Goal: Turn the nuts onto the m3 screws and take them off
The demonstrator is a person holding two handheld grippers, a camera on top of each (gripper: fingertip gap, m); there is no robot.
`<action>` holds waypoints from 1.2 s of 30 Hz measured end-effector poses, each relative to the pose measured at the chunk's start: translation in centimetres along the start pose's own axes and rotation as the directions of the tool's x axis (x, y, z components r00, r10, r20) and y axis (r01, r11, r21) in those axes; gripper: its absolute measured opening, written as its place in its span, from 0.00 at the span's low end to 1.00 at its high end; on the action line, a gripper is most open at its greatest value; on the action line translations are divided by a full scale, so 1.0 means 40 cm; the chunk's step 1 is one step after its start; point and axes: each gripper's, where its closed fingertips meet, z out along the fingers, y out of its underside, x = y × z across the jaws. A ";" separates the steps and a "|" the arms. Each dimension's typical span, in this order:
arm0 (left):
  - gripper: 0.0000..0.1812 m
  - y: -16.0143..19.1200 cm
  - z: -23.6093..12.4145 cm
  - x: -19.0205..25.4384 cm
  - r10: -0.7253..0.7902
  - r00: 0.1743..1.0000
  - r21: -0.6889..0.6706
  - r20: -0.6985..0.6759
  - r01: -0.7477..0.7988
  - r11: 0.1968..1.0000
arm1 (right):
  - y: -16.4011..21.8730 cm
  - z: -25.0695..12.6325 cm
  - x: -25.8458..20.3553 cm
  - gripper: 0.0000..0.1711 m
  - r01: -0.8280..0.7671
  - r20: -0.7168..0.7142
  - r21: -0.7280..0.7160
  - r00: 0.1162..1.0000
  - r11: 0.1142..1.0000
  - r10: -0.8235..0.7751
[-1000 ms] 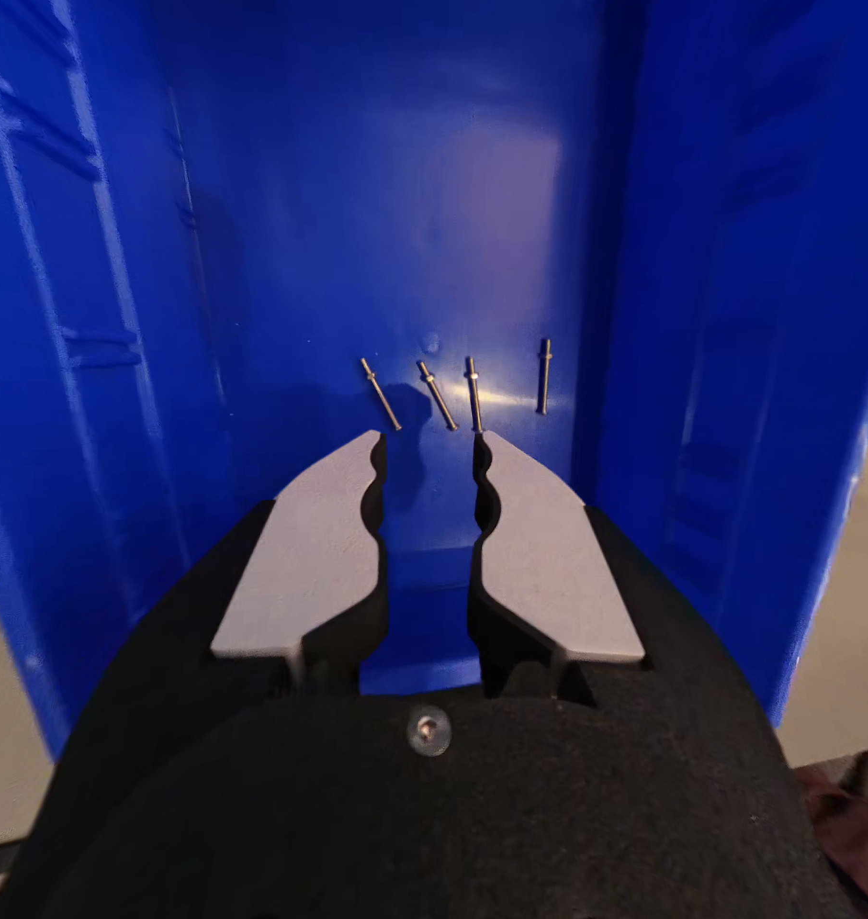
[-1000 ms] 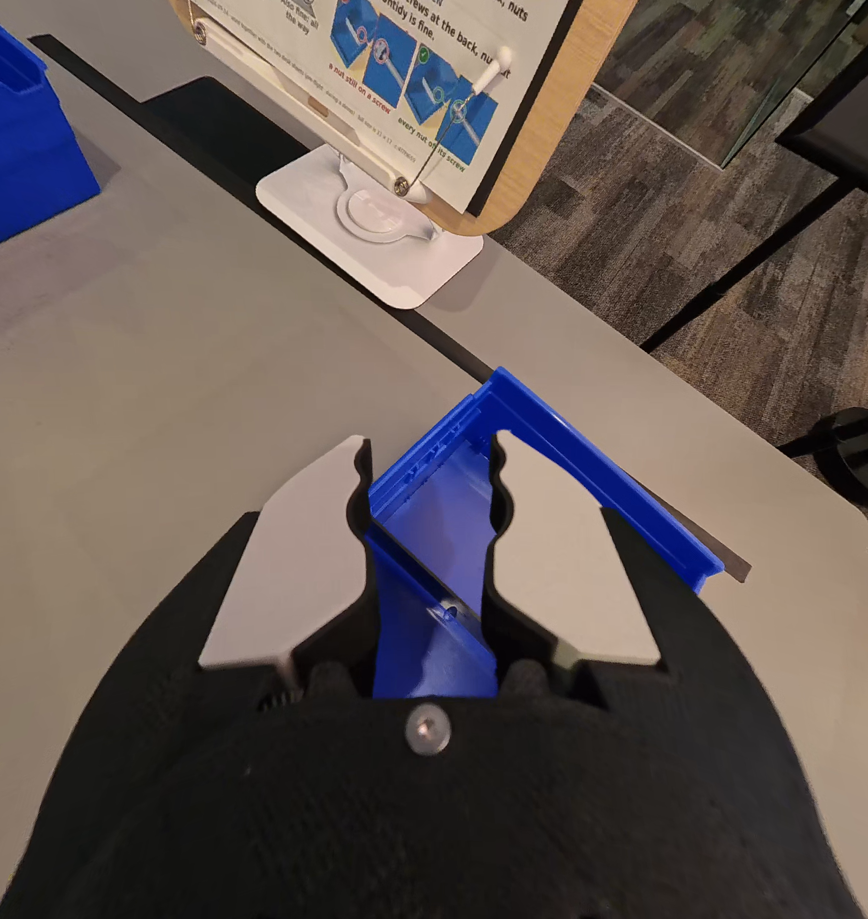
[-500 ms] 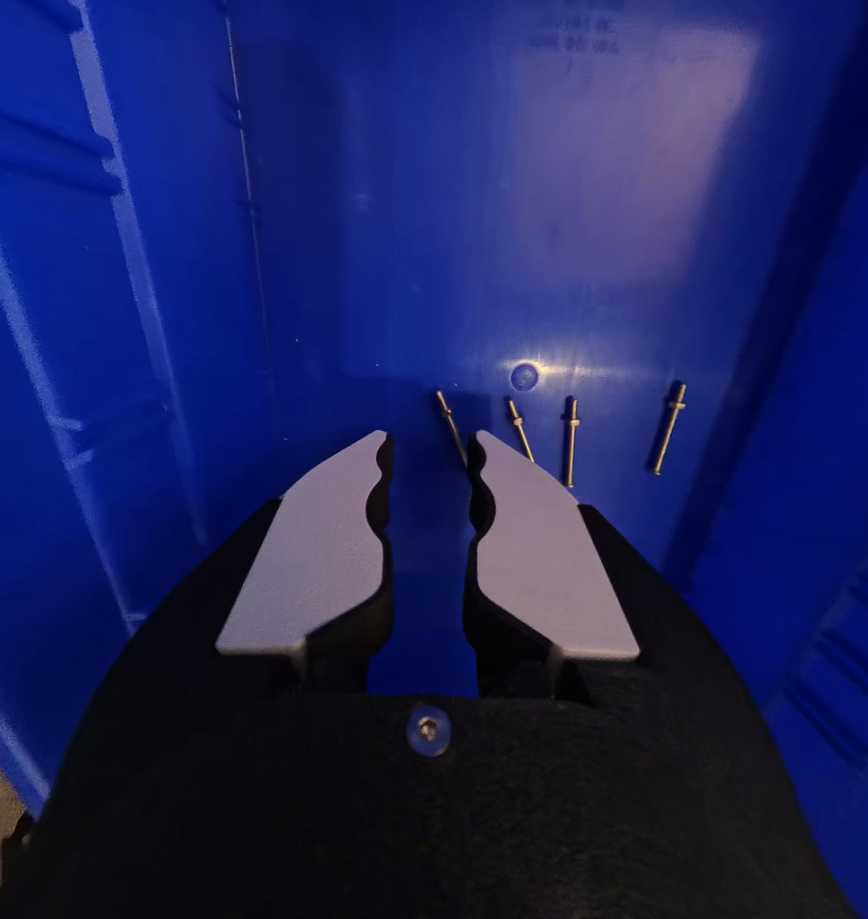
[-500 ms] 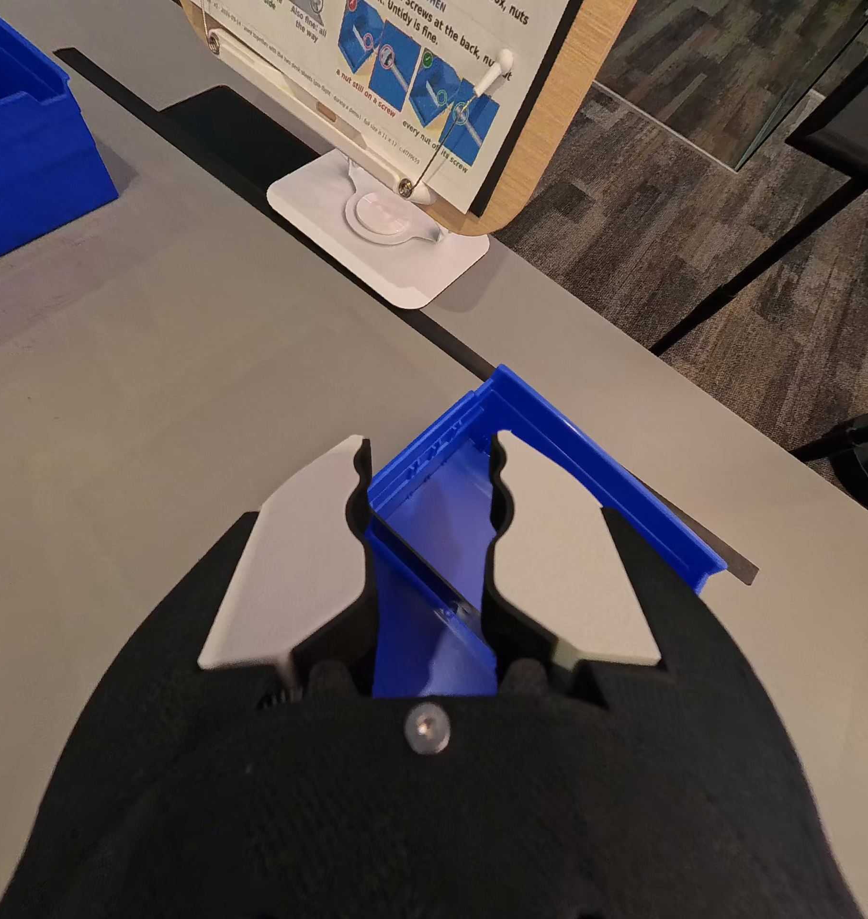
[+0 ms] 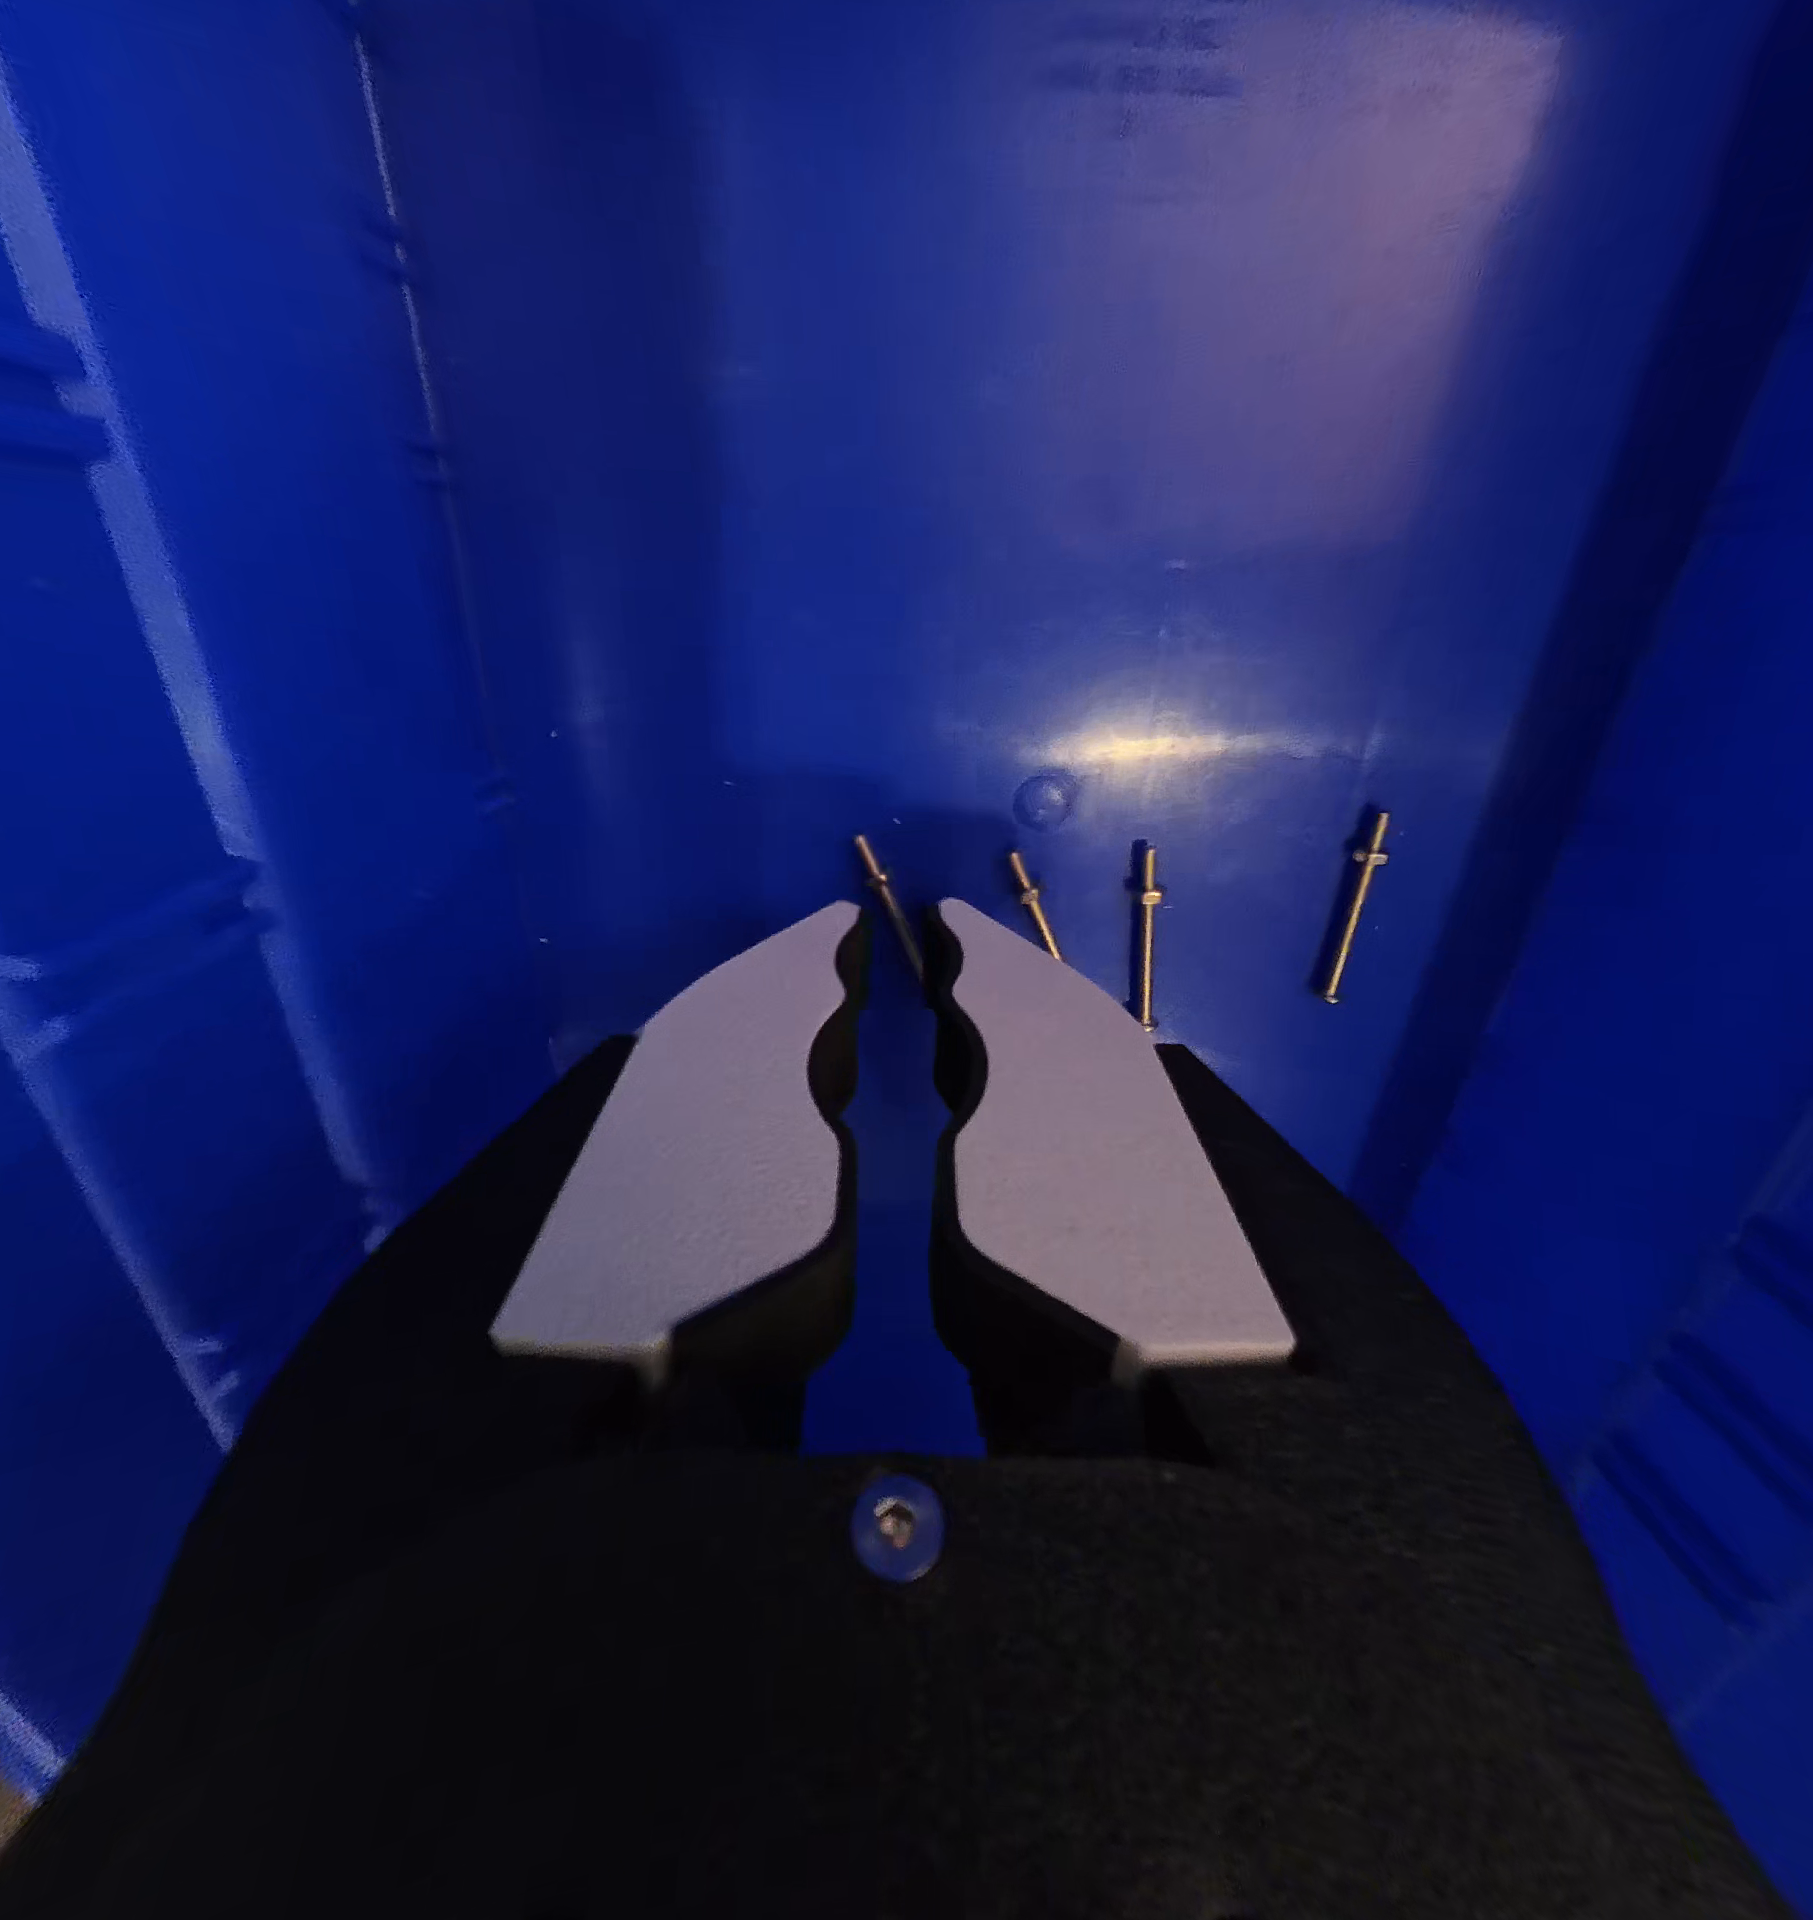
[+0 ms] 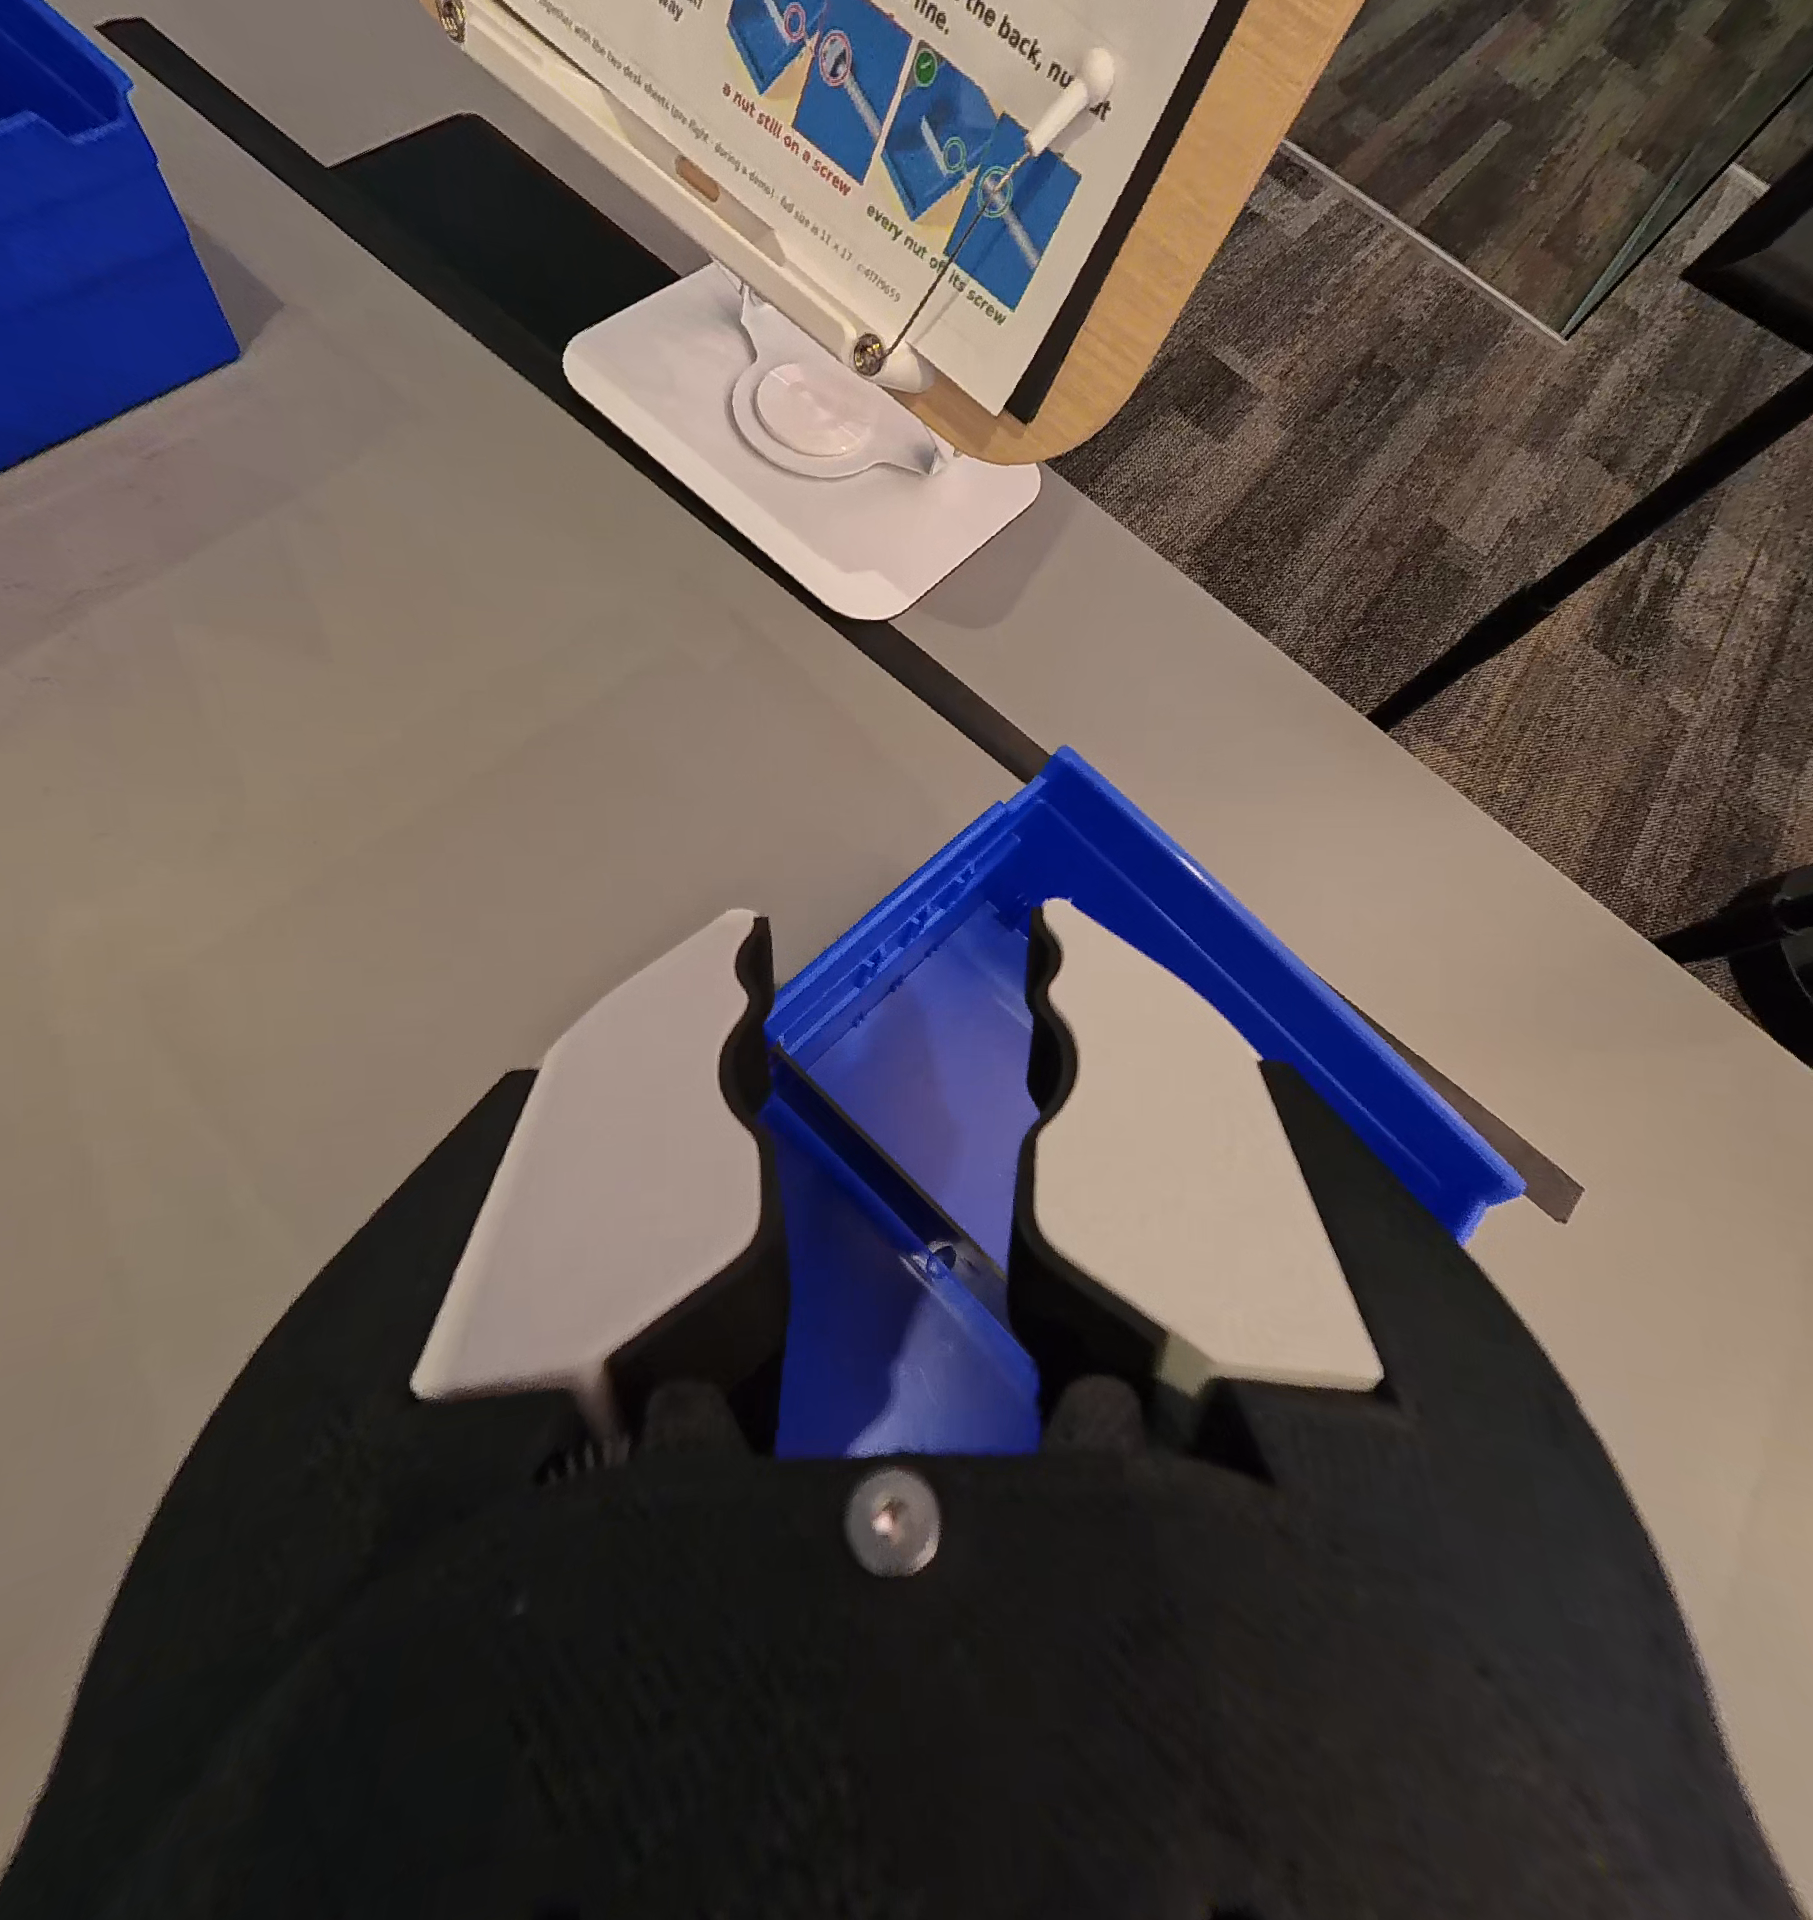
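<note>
Inside a deep blue plastic bin [image 5: 985, 416], the left tool [image 5: 900, 914] reaches toward a row of four thin brass-coloured metal screws, each with a small nut threaded near its far end, lying on the bin's glossy floor close to the right wall. The tool's grey fingers [image 5: 715, 1122] stand narrowly apart, and the leftmost screw [image 5: 889, 906] runs into the gap between their tips; whether the tips touch it cannot be told. The second screw [image 5: 1033, 918] lies just beside the right finger, partly hidden behind it, the third screw [image 5: 1147, 931] lies a little farther right, and the fourth screw [image 5: 1351, 906] lies apart from the others, nearest the bin's right wall. The right tool [image 6: 894, 920] hangs over a second blue plastic bin [image 6: 1245, 956] that sits at the right edge of the grey worktop [image 6: 362, 779], its fingers spread wide with one on either side of the bin's near left wall, not gripping it as far as can be seen. Toward the worktop's far edge stands a white stand [image 6: 808, 468] holding a wood-backed printed instruction sheet [image 6: 881, 125], and a third blue bin [image 6: 60, 281] occupies the far left corner.
</note>
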 end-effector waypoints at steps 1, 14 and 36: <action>0.03 0.000 0.000 0.005 0.010 1.000 0.003 -0.001 -0.010 1.000 | 0.000 0.001 -0.002 0.28 0.002 0.001 -0.002 1.000 1.000 -0.002; 0.01 0.001 -0.014 -0.006 0.177 0.976 -0.047 0.128 -0.172 0.984 | -0.004 0.016 -0.024 0.28 0.044 0.010 -0.018 0.999 0.999 -0.044; 0.01 0.115 -0.734 0.834 0.944 0.280 0.955 -0.177 -0.182 0.233 | -0.331 -0.232 -0.484 0.21 -0.194 0.574 0.706 0.720 0.681 -0.390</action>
